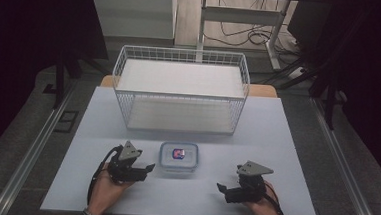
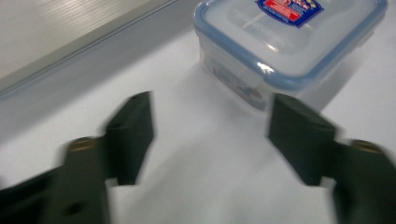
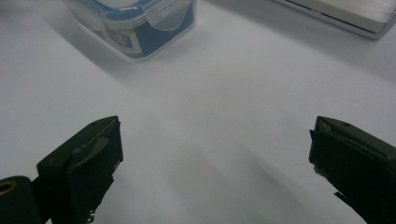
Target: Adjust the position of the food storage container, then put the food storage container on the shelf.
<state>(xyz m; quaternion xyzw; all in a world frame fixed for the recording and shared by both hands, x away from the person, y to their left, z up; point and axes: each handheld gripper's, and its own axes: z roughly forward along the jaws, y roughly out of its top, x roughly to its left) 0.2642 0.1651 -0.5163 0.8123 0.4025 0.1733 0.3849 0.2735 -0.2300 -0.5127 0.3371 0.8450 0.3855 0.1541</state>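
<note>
A small clear container (image 1: 178,157) with a blue-rimmed snap lid and a red and blue label sits on the white table, near the front centre. My left gripper (image 1: 147,169) rests just left of it, held in a hand, jaws pointing toward the box. In the left gripper view the jaws stand apart around bare table, my left gripper (image 2: 210,135) open, with the container (image 2: 289,37) just beyond the right jaw. My right gripper (image 1: 222,188) lies to the container's right, a short way off. Its own view shows my right gripper (image 3: 215,154) wide open over bare table, the container (image 3: 135,23) far up at the left.
A white wire basket (image 1: 182,52) stands at the back of the table (image 1: 276,143), holding a flat white board. A pale board's edge (image 3: 355,14) crosses the right gripper view's top corner. Dark floor, cables and a desk frame lie beyond the table.
</note>
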